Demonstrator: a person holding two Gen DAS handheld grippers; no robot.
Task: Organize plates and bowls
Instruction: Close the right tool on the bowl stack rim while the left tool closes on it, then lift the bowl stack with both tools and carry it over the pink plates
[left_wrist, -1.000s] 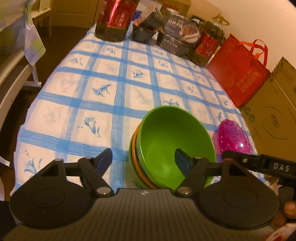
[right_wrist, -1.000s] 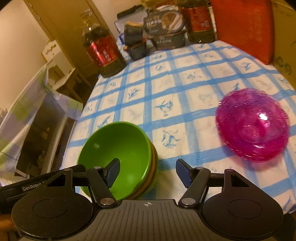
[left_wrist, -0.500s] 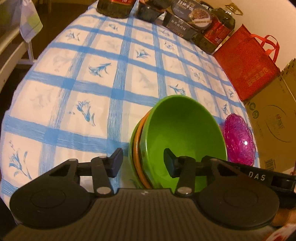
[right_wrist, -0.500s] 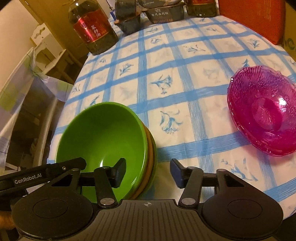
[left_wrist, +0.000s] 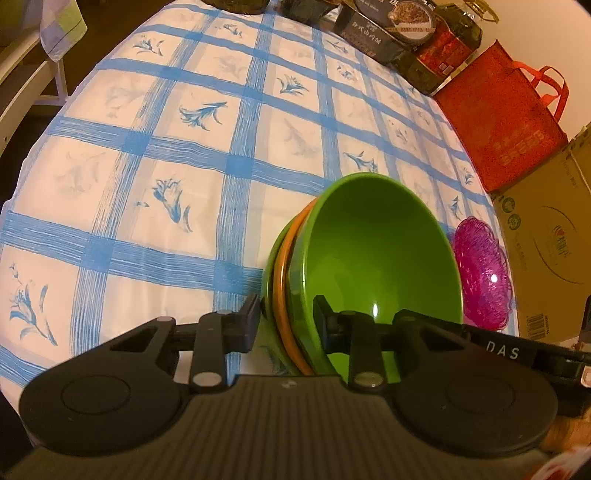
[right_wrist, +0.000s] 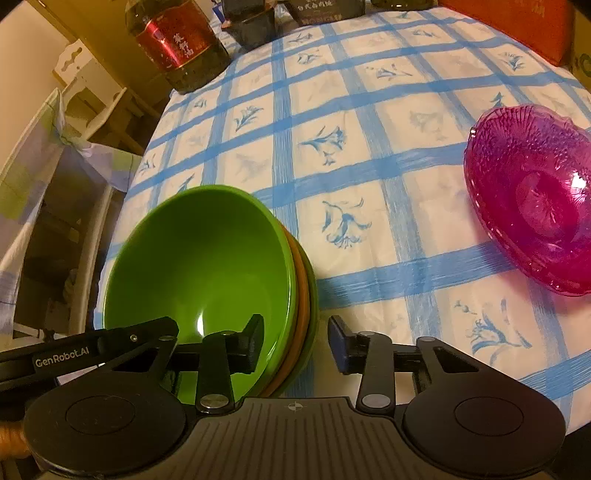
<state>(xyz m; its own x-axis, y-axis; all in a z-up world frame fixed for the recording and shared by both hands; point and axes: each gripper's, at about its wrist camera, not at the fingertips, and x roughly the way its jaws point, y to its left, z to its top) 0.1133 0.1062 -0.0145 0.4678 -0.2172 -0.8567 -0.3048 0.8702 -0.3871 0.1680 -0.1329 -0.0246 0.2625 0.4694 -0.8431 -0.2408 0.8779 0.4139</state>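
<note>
A stack of bowls, green on top, an orange one and another green one beneath, sits on the blue-checked tablecloth near the front edge. My left gripper straddles the stack's left rim, one finger inside the top bowl, one outside; its jaws stand narrowed around the rims. My right gripper straddles the stack's right rim the same way, with a gap showing on the outer side. A pink glass bowl sits apart to the right, also in the left wrist view.
Oil bottles, dark food boxes and a red bag line the far table edge. A cardboard box stands at the right. A chair with cloth stands left of the table.
Both grippers have moved down and forward over the bowl stack, and their jaws have narrowed around its opposite rims. The bowls and pink bowl have not shifted on the cloth.
</note>
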